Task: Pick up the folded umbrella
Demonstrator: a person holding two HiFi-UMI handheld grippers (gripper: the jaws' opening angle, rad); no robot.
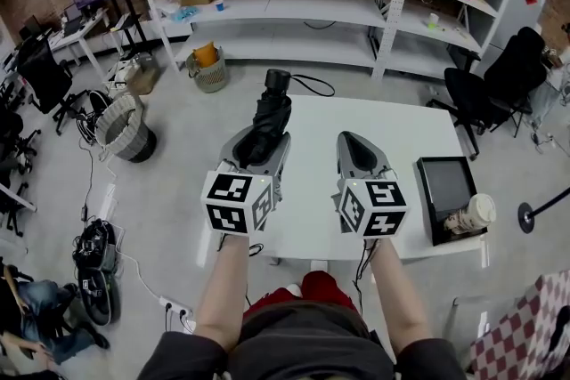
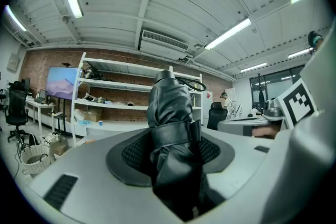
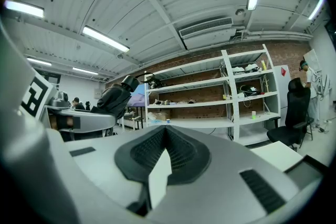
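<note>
Left gripper: my left gripper (image 1: 261,145) has its jaws wide apart but clamped on the umbrella (image 1: 270,113). The pads press its two sides at the strap band.
Right gripper: my right gripper (image 1: 357,141) has its jaws brought together with the tips meeting. Nothing is between them.
Umbrella place: black and folded, it sticks forward out of the left jaws with the handle end and cord loop (image 1: 312,85) farthest from me. It hangs over the far-left part of the white table (image 1: 401,133). I judge it clear of the top, not resting on it.
Umbrella vs tool: it runs along the line of the jaws. The near end sits deep between them and much of its length reaches past the fingertips. In the left gripper view it fills the middle, with a pad on either side.
Why this grip: I hold it across the bundled canopy by the strap, probably because the soft bulk there lets the pads bite. That bulk also explains the wide jaws.
Why right idle: it looks like a one-hand job. The right gripper is held level beside the left, apart from the umbrella and out of the way.
Stage: my guess is the pick-up is done or nearly done, since the umbrella is gripped and off the table.
Risk: the fabric could slide in the pads, and the long free end could sag.
Other: a dark tablet (image 1: 445,184) and a paper cup (image 1: 472,213) sit at the right edge of the table, well apart from the umbrella.
</note>
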